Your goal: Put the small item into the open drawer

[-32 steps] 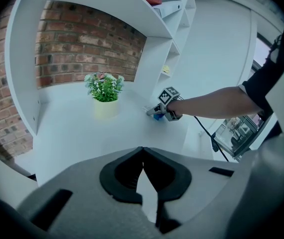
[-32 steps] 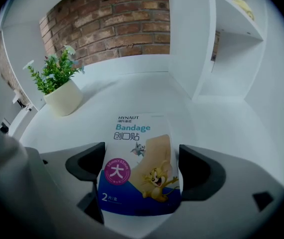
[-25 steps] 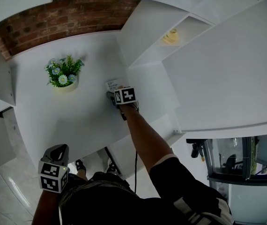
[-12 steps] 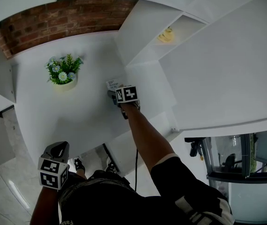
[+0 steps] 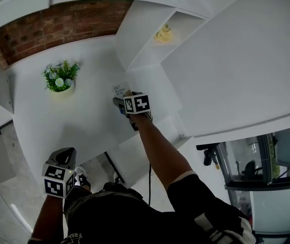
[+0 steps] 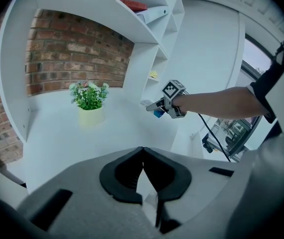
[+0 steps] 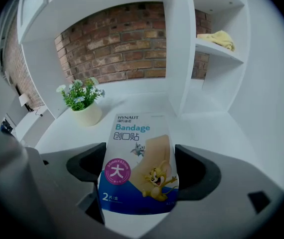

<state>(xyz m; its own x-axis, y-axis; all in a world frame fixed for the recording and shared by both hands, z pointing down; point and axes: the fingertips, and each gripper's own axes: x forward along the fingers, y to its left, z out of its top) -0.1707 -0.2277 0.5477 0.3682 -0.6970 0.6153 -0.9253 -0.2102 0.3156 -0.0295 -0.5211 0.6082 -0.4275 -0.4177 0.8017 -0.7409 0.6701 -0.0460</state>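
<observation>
Two grippers: your right gripper [image 5: 120,104] clamps bandage packet [image 7: 137,163] over tabletop's [image 5: 74,121] right edge, beside shelf unit [image 5: 145,39]. Your left gripper [image 6: 143,156] closed, empty, off tabletop's near edge. Potted plant [image 5: 58,80] near back edge.

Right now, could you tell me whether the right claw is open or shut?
Shut: the right claw clamps the bandage packet between its jaws.

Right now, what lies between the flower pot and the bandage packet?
Nothing: only bare white tabletop lies between the flower pot and the bandage packet. The head view shows this stretch best.
</observation>
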